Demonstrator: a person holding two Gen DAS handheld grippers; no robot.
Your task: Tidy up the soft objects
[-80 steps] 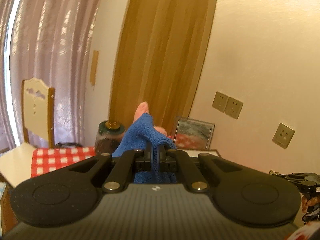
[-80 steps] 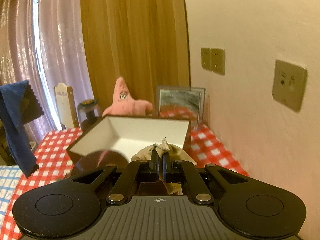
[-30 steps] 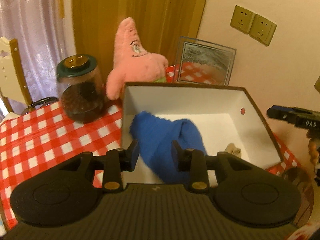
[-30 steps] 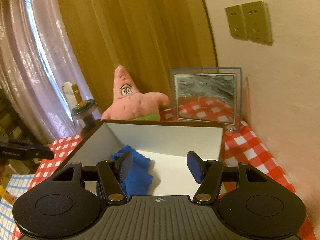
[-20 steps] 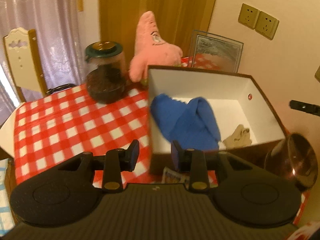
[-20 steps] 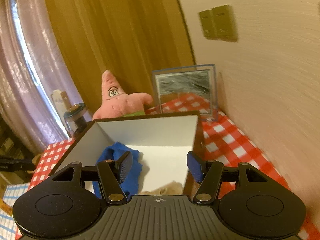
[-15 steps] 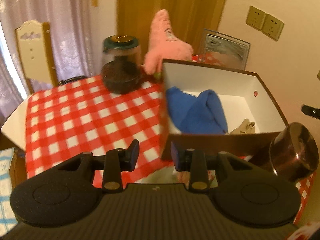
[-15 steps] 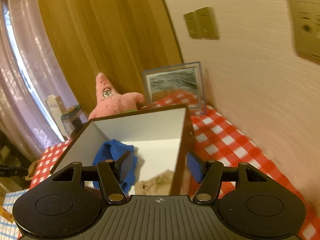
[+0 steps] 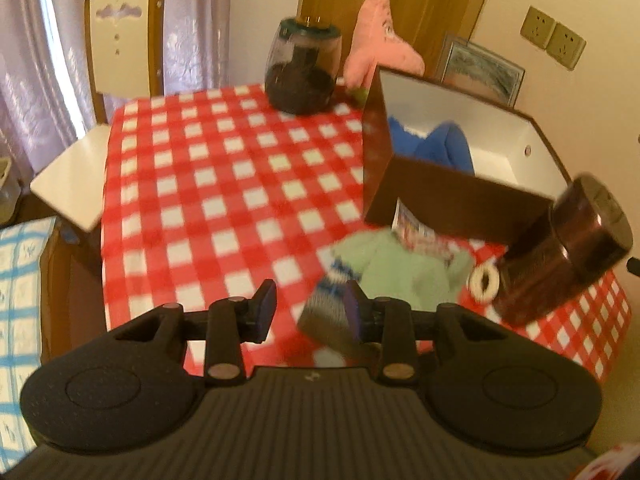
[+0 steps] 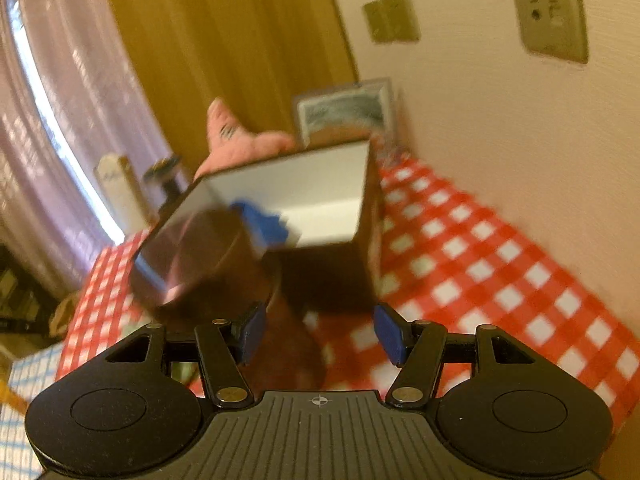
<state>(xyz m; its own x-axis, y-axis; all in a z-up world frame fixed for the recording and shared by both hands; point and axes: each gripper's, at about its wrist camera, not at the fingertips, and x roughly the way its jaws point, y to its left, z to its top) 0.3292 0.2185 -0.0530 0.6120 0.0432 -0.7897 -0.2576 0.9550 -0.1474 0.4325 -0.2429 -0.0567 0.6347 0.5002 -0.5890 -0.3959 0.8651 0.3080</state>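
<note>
A brown box with a white inside stands on the red checked table, and a blue cloth lies in it. In front of the box lies a pale green sock with a striped cuff. My left gripper hovers over that cuff with its jaws opening. The cuff shows in the gap beside the right finger, and the pads do not press on it. The right wrist view is blurred. There my right gripper is open and empty, short of the box and the blue cloth.
A dark round canister lies tipped by the box's near corner, beside a white ring and a printed packet. Behind the box are a pink star plush, a glass jar and a picture frame. A chair stands at the far left.
Both grippers let go of their cloth items into the box, opened and drew back from it. The left view now takes in the green sock; the right view has swung right.
</note>
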